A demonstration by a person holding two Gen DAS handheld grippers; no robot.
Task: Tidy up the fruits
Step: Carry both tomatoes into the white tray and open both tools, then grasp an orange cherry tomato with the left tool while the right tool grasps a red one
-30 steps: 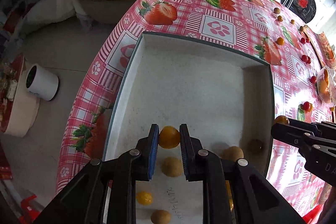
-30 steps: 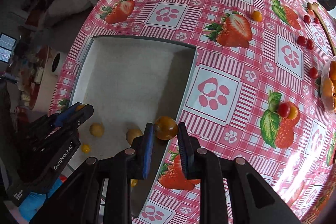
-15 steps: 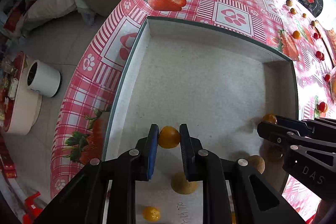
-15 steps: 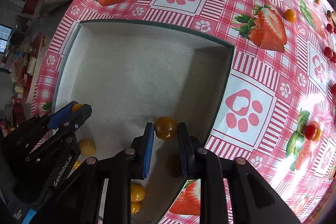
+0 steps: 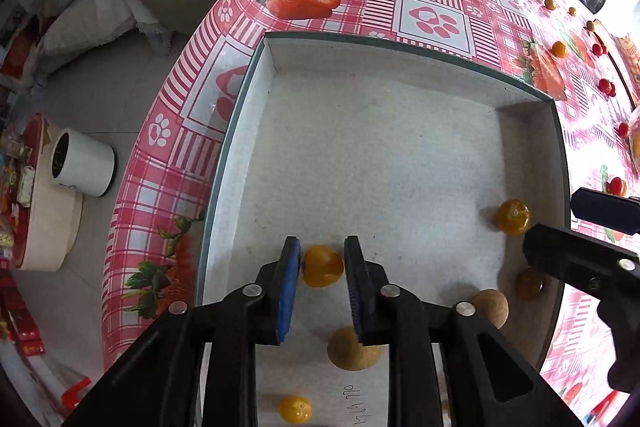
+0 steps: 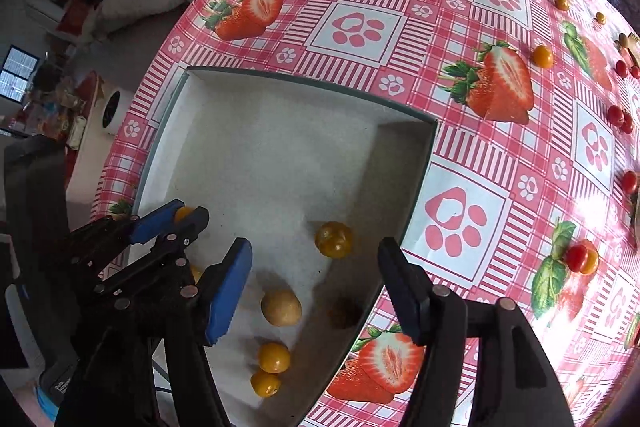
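A shallow white tray (image 5: 256, 75) lies on the strawberry tablecloth. My left gripper (image 5: 322, 259) is over the tray floor, its jaws slightly apart around a small orange fruit (image 5: 322, 265). My right gripper (image 6: 316, 259) is open over the tray's near right corner, and an orange fruit (image 6: 334, 239) lies on the tray floor between its fingers. The same fruit shows in the left wrist view (image 5: 513, 217). Several orange and tan fruits (image 6: 281, 307) lie in the tray's near part.
Small orange (image 6: 542, 56) and red fruits (image 6: 616, 115) are scattered on the cloth to the right. A red and an orange fruit (image 6: 582, 258) sit together near the right edge. A white cup (image 5: 82, 163) and a sofa are beyond the table's left edge.
My right gripper has opened and let its orange fruit drop onto the tray floor. My left gripper has moved further over the tray and its jaws have widened slightly around its fruit.
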